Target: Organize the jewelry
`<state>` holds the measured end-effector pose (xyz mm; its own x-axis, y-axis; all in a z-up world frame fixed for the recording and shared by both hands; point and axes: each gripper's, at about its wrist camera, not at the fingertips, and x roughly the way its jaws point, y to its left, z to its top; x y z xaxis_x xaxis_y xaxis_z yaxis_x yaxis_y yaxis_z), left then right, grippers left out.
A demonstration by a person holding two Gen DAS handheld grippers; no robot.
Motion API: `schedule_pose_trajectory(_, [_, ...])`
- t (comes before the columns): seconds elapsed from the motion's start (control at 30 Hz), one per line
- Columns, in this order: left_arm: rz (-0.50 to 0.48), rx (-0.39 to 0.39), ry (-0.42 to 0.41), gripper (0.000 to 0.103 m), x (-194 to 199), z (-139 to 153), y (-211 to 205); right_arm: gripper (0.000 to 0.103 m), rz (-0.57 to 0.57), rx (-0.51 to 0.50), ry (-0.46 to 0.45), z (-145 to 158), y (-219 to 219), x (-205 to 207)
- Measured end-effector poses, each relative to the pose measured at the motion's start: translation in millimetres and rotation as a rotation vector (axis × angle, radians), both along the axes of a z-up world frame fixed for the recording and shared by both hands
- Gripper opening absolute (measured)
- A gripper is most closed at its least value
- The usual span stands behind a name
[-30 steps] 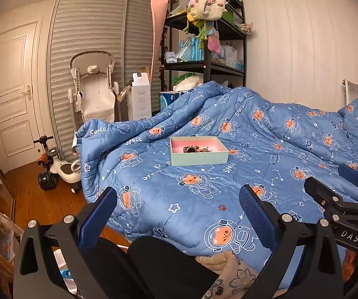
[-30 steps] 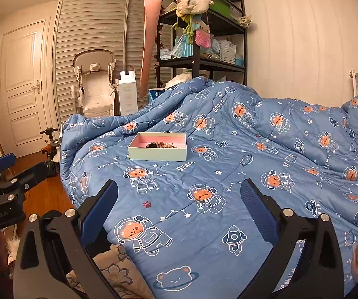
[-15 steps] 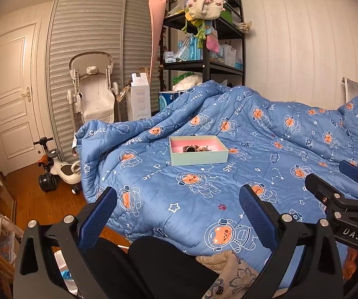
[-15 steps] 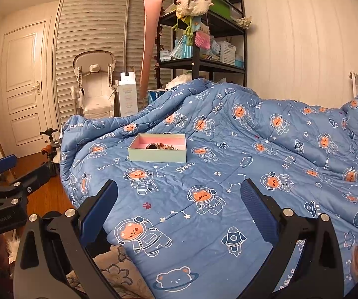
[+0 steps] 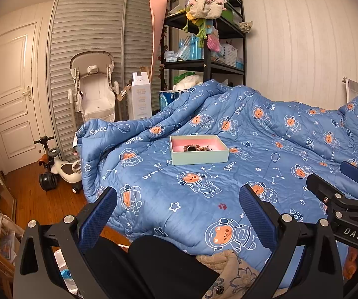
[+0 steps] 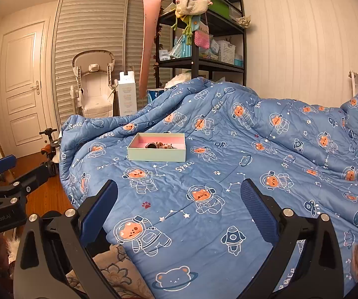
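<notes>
A shallow pale green box with a pink inside (image 5: 199,154) sits on the blue space-print quilt (image 5: 266,154), well ahead of both grippers. A small heap of jewelry (image 5: 196,147) lies in it. The box (image 6: 157,152) and the jewelry (image 6: 161,146) also show in the right wrist view. My left gripper (image 5: 177,208) is open and empty, low over the bed's near edge. My right gripper (image 6: 179,205) is open and empty above the quilt. The right gripper shows at the left view's right edge (image 5: 348,194), and the left gripper at the right view's left edge (image 6: 4,186).
A black shelf rack (image 5: 203,49) with hanging knitted bags stands behind the bed. A white baby chair (image 5: 94,92), a tall white carton (image 5: 141,99) and a ride-on toy (image 5: 59,169) stand on the wood floor at left. A patterned cushion (image 6: 114,269) lies below the grippers.
Both views have shifted only slightly. The grippers stay open and the box has not moved.
</notes>
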<state>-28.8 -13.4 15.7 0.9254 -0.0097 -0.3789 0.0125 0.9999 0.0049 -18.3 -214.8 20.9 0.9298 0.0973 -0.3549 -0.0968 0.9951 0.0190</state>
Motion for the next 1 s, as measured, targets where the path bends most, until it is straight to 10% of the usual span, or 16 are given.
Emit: schedule_pose_trajectory(1.0, [0.038,-0.004,0.010,0.096,-3.0,-4.3,-5.7,0.097,0.002,-0.001,0.003,-0.7,0.1,1.0])
